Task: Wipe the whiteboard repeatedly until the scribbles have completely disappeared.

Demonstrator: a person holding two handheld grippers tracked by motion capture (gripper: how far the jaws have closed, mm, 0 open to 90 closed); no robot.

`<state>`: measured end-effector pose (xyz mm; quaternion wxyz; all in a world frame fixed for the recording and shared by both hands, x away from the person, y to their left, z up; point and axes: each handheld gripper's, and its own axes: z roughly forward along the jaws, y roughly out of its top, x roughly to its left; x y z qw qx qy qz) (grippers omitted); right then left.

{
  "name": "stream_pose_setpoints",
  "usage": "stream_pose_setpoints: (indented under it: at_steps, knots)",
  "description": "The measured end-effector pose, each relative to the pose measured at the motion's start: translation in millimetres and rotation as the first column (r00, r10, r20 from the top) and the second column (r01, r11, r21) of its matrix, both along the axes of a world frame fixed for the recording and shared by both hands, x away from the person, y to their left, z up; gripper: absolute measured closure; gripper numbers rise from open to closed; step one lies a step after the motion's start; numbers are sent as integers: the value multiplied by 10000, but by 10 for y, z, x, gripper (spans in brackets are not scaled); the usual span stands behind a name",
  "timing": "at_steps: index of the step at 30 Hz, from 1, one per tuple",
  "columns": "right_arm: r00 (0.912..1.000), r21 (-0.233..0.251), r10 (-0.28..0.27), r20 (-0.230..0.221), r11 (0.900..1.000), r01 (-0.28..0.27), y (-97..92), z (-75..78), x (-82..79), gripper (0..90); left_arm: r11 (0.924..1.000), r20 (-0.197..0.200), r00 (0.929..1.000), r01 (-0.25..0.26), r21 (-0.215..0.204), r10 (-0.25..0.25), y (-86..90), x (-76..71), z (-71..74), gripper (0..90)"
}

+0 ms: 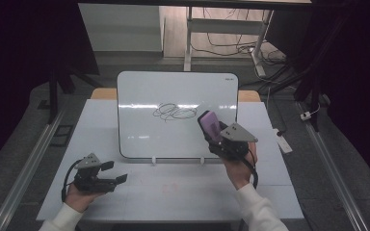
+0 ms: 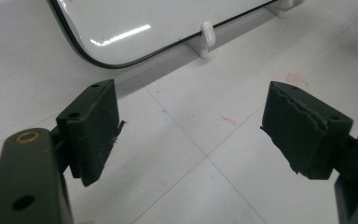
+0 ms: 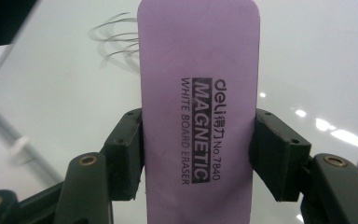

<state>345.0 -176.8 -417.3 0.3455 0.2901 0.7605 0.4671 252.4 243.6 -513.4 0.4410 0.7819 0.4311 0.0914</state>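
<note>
My right gripper (image 3: 198,154) clamps the purple eraser (image 3: 198,93) at frame centre, over the whiteboard (image 1: 139,96) beside the scribble (image 1: 175,112). My left gripper (image 2: 191,135) stands wide, empty, above the counter (image 1: 173,187) lower left.

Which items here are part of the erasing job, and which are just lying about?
In the job:
- purple whiteboard eraser, clamped in the right gripper
- whiteboard
- black scribble on it

Lying about:
- left gripper, open, jaws bare, over the table
- cables on the floor behind
</note>
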Motion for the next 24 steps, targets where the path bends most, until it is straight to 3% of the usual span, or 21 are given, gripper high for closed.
stream_pose_setpoints:
  at_steps: [7,15,20,24]
  knots:
    - [9967,-195,-811,3,9965,811,108,138,369,392,10000,18,10000,56,-59,-56,10,-15,9,198]
    - [9919,-816,-1267,103,9885,1271,351,151,591,392,9998,28,9998,179,27,-179,2,-23,1,199]
    - [9924,-884,-1227,80,9885,1229,525,159,637,394,9998,13,9998,197,51,-197,1,-23,-6,200]
    - [9975,-962,-687,-147,9931,670,804,103,632,395,9998,27,9999,166,132,-166,-11,-28,-5,200]
